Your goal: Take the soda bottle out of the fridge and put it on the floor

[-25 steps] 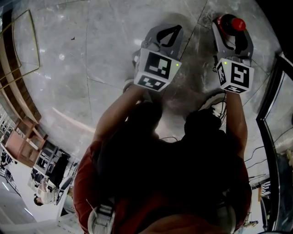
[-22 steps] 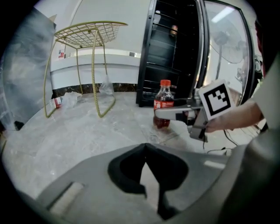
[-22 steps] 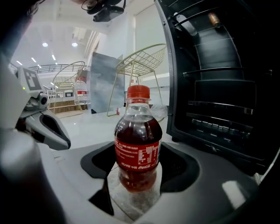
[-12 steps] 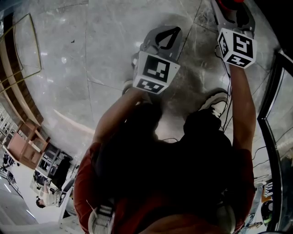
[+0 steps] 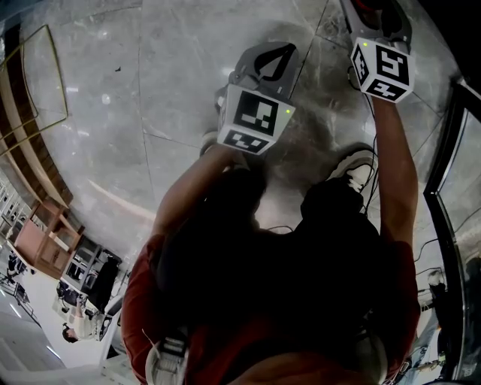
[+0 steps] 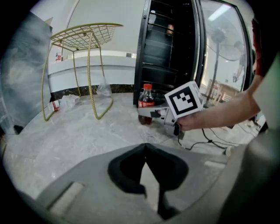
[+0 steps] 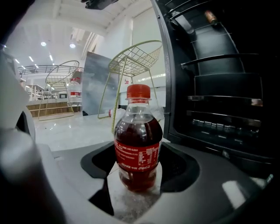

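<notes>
A: Head view?
B: Left claw (image 5: pixel 272 59) hangs over the glossy grey stone floor (image 5: pixel 135 98), tips pinched together, nothing in it. Right claw (image 5: pixel 374 13) reaches ahead and is cut off by the top edge.
A: Left gripper view?
B: Soda bottle (image 6: pixel 146 101) is upright in front of the open black fridge (image 6: pixel 168 48). Right claw is around its lower half. Base is at the floor; touching or not, can't tell. Left claw is well apart.
A: Right gripper view?
B: Jaws clenched on the bottle's belly, long axis vertical, dead centre. Clear plastic, dark cola, red cap, red label. Next, my guess: open up, back straight off so it doesn't tip.
</notes>
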A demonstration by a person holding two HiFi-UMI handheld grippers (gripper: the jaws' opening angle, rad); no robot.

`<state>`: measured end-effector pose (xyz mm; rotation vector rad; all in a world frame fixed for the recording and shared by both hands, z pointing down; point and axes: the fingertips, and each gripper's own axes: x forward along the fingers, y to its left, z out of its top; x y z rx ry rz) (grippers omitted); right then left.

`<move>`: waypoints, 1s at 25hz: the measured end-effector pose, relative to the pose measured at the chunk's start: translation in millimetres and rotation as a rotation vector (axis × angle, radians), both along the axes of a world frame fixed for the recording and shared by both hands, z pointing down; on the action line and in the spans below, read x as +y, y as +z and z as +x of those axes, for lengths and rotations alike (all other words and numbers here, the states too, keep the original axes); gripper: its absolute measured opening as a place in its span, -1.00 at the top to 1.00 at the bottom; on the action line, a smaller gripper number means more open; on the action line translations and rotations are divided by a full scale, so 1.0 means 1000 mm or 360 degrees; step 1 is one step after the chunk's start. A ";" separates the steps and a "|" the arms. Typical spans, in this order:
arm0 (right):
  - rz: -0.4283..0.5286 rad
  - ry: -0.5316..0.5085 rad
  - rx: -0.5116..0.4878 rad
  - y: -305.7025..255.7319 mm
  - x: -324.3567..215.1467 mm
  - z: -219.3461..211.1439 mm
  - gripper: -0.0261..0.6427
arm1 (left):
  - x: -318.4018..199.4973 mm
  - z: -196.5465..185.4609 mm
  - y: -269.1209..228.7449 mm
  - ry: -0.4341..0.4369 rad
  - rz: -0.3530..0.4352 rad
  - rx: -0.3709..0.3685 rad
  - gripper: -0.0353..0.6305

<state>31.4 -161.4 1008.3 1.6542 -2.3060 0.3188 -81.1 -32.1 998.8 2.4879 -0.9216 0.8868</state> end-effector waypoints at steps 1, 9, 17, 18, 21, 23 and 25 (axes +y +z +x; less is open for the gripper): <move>0.0003 0.0008 -0.0009 0.001 0.002 0.001 0.01 | 0.001 0.000 0.000 0.0002 -0.0002 0.0000 0.89; 0.0022 -0.0002 -0.0001 0.001 0.008 0.001 0.01 | 0.003 0.001 0.000 0.0010 -0.0002 0.0001 0.89; 0.0028 0.0006 0.0009 0.002 0.009 0.001 0.01 | 0.005 0.001 0.001 0.0012 -0.0004 0.0005 0.89; 0.0028 0.0004 0.0010 0.002 0.009 0.001 0.01 | 0.005 0.001 0.001 0.0012 -0.0003 0.0006 0.89; 0.0030 0.0000 0.0002 0.001 0.010 0.001 0.01 | 0.005 0.000 0.000 0.0008 0.0000 0.0005 0.89; 0.0049 -0.0019 -0.0026 -0.002 0.010 -0.001 -0.03 | 0.004 0.001 0.000 0.0005 0.0001 0.0002 0.89; 0.0066 -0.0053 -0.0072 -0.004 0.011 -0.005 -0.21 | 0.005 0.001 0.001 0.0005 0.0000 0.0001 0.89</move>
